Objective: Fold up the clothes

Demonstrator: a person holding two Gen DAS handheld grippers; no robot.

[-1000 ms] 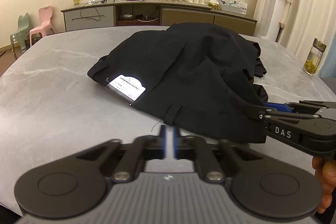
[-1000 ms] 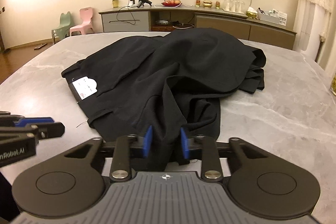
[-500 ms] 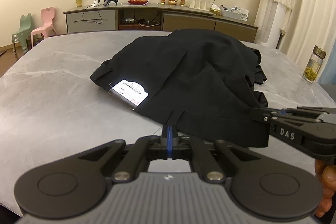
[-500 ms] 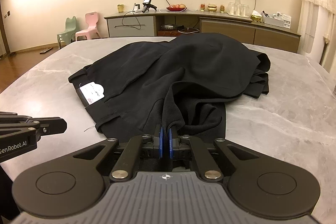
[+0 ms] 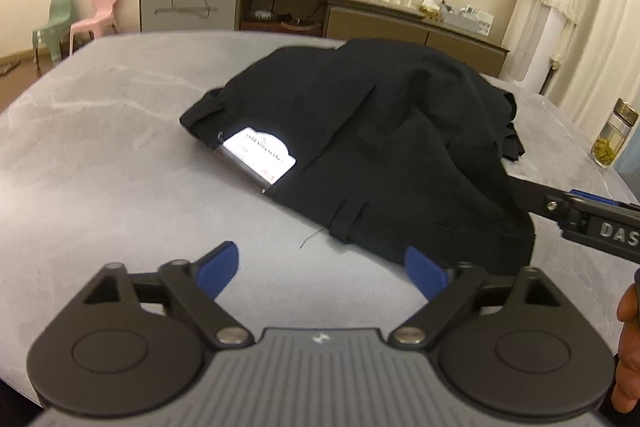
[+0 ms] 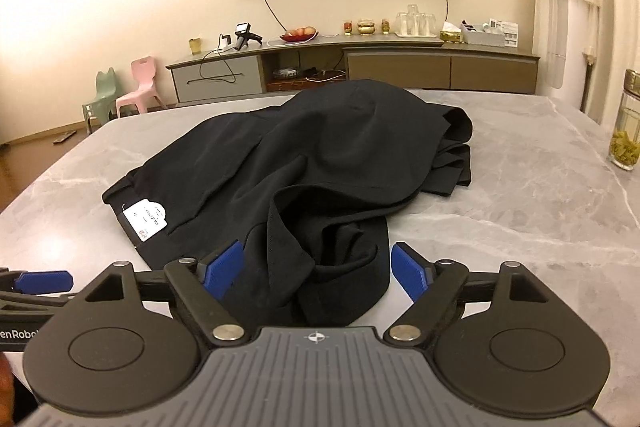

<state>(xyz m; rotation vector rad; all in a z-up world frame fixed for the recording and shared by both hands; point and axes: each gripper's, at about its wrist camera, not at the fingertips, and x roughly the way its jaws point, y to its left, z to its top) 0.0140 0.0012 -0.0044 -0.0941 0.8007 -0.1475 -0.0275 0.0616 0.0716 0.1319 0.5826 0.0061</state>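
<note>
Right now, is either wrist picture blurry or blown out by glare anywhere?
Left wrist view: soft motion blur throughout, and the white paper tag on the crumpled black trousers is overexposed, its print barely legible. Right wrist view: sharper; tag evenly lit, fisheye bends the grey marble tabletop.

Black gripper (image 6: 316,269), blue pads (image 6: 408,271), silver screws.

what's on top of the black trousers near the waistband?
A white hang tag lies on the black trousers by the waistband. Its print is unreadable; anything beneath the heaped fabric is hidden.
</note>
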